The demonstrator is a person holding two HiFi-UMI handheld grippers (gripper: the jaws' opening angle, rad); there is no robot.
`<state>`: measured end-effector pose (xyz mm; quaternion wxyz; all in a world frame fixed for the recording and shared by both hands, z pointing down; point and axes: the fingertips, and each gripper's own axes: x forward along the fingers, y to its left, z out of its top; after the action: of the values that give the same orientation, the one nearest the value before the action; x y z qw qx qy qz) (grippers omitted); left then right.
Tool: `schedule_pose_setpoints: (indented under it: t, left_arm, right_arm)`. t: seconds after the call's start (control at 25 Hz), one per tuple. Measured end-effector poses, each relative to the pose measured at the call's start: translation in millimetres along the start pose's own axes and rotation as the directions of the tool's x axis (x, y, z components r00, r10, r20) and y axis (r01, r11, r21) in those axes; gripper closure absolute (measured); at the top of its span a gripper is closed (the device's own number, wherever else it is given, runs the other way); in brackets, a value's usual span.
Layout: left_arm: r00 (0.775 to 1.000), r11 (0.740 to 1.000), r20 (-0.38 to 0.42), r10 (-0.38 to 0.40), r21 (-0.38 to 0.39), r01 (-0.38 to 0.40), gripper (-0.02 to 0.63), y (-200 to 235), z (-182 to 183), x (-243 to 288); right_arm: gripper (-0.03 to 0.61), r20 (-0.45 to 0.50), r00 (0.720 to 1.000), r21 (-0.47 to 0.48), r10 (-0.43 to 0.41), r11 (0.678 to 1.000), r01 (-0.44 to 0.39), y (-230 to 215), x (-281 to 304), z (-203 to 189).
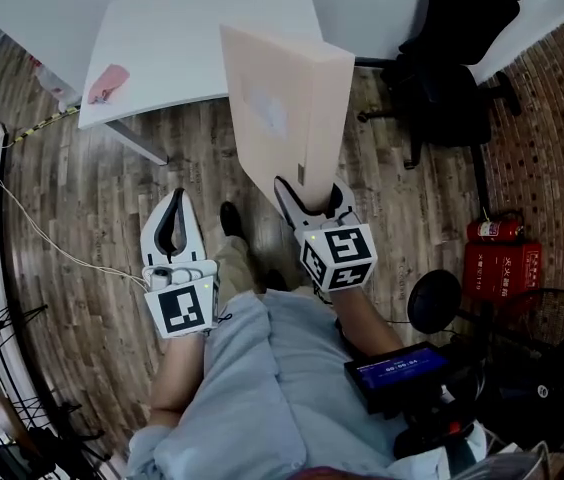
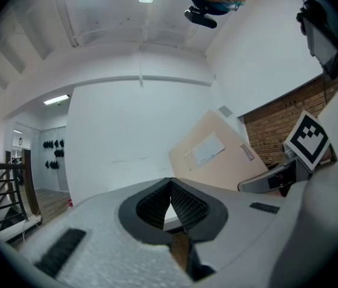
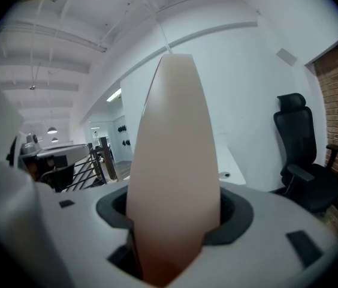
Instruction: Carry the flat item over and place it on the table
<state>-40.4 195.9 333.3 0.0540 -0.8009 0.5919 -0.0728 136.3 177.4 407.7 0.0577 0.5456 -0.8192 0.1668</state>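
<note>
The flat item is a beige padded envelope with a pale label on its face. It stands on edge above the wooden floor, short of the white table. My right gripper is shut on the envelope's lower corner. In the right gripper view the envelope rises edge-on from between the jaws and hides what lies behind it. My left gripper hangs to the left of the envelope, apart from it, shut with nothing in it. In the left gripper view its pads meet at the tips, and the envelope shows at the right.
A pink object lies on the table's left part. A black office chair stands to the right of the table. A red fire extinguisher and red box sit by the brick wall. A cable trails over the floor at left.
</note>
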Motion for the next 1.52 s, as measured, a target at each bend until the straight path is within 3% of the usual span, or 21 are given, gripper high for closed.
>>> schedule_pose_setpoints:
  t: [0.32, 0.88, 1.2, 1.52]
  left_arm:
    - [1.0, 1.0, -0.029, 0.001, -0.015, -0.002, 0.604, 63, -23, 69]
    - [0.999, 1.0, 0.035, 0.017, 0.005, -0.017, 0.604, 189, -15, 201]
    - [0.998, 1.0, 0.064, 0.018, 0.013, -0.019, 0.604, 223, 2, 244]
    - [0.998, 0.999, 0.064, -0.008, 0.034, 0.006, 0.604, 223, 3, 272]
  right_arm:
    - [0.302, -0.031, 1.0, 0.004, 0.005, 1.0, -0.005, 10, 89, 13]
    - [0.302, -0.024, 1.0, -0.016, 0.006, 1.0, -0.007, 29, 247, 74]
    - [0.301, 0.017, 1.0, -0.02, 0.011, 1.0, -0.011, 31, 293, 107]
    - [0.301, 0.042, 0.999, -0.011, -0.002, 1.0, 0.002, 19, 313, 122]
